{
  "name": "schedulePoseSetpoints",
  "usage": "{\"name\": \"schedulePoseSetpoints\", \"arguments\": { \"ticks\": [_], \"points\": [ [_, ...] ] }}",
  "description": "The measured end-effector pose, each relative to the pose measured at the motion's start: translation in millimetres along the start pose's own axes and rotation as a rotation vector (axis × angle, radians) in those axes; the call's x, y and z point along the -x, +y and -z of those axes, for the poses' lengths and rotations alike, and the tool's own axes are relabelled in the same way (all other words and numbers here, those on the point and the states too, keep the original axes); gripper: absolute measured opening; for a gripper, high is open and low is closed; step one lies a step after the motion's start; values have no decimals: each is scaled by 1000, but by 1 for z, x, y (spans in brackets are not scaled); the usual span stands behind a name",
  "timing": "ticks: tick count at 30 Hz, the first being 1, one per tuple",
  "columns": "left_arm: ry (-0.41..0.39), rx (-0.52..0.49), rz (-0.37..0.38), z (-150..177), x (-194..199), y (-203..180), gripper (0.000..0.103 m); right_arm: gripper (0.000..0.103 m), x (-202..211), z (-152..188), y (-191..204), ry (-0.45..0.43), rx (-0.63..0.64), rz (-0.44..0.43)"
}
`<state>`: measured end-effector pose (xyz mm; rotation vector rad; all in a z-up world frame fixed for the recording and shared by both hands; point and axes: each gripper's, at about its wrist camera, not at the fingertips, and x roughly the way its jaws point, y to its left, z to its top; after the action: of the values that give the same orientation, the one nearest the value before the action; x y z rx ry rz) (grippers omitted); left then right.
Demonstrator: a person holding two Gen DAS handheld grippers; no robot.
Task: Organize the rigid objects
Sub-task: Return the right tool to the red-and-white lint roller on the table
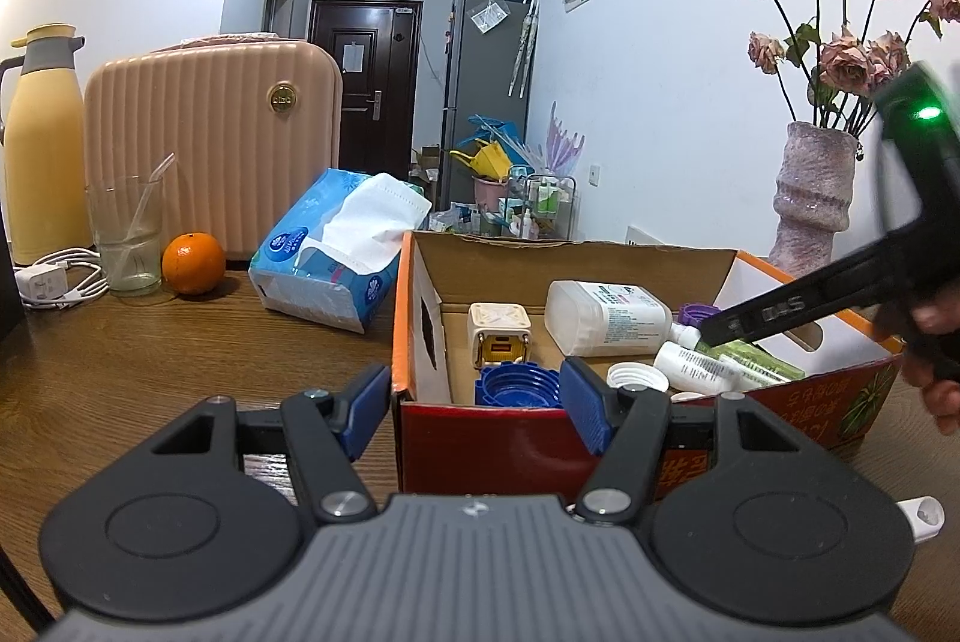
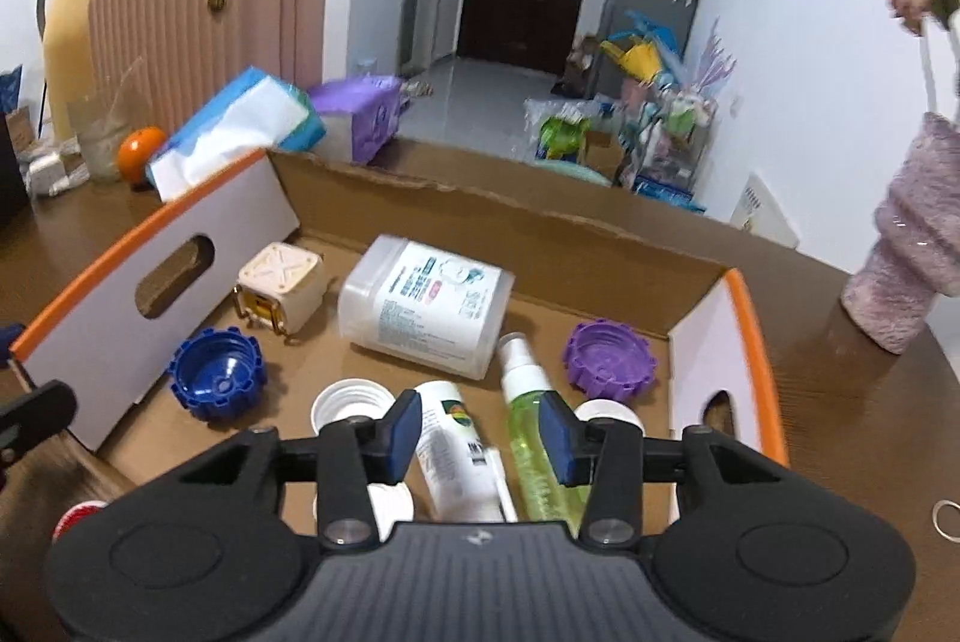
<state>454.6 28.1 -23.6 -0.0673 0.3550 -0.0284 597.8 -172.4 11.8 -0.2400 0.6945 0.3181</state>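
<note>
The cardboard box (image 2: pixel 492 216) stands on the wooden surface (image 1: pixel 180 342) and holds the gathered rigid items: a cube charger (image 2: pixel 281 289) at the far left, a large white container (image 2: pixel 423 306) lying on its side at the far middle, a blue cap (image 2: pixel 217 383) near left, a purple cap (image 2: pixel 609 360) to the right, and white lids in the near part.

The right tool (image 2: pixel 478 429) hangs over the near middle of the box, pads apart. A white bottle (image 2: pixel 456 444) and a green spray bottle (image 2: pixel 534 432) lie side by side on the box floor below the gap; neither pad presses on either, so nothing is held. Judgement: a placement into the box has just ended and this tool is free.

The left tool (image 1: pixel 474 402) sits at the box's near left corner. One pad is outside the left wall, the other inside over the near wall. Whether it pinches the cardboard cannot be told; it seems to steady the box.

Judgement: next comes lifting the right tool clear without disturbing the bottles and fetching another loose item. A small white object (image 1: pixel 921 517) lies on the surface near right of the box, a likely candidate.
</note>
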Motion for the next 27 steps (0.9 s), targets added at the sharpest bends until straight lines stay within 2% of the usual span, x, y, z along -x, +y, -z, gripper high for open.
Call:
{"name": "schedulePoseSetpoints", "arguments": {
  "ticks": [3, 5, 8, 15, 17, 21, 25, 27],
  "points": [
    [-1, 1, 0, 0, 0, 0, 63, 43, 25, 13, -2, -62, -16, -10],
    [0, 1, 0, 0, 0, 0, 63, 52, 43, 23, -4, -95, -24, -16],
    [0, 0, 0, 0, 0, 0, 63, 56, 71, 44, -5, -138, -35, -17],
    [-2, -2, -1, 0, 0, 0, 63, 65, 128, 113, -6, -204, -94, -70],
    [-2, -2, -1, 0, 0, 0, 63, 71, 139, 131, -3, -213, -117, -73],
    [-3, -4, -1, 0, 0, 0, 63, 74, 144, 156, 8, -192, -110, -74],
    [-2, -4, -1, 0, 0, 0, 63, 74, 136, 157, 19, -172, -51, -82],
    [-3, -5, -2, 0, 0, 0, 63, 78, 133, 151, 26, -176, -12, -116]
  ]
}}
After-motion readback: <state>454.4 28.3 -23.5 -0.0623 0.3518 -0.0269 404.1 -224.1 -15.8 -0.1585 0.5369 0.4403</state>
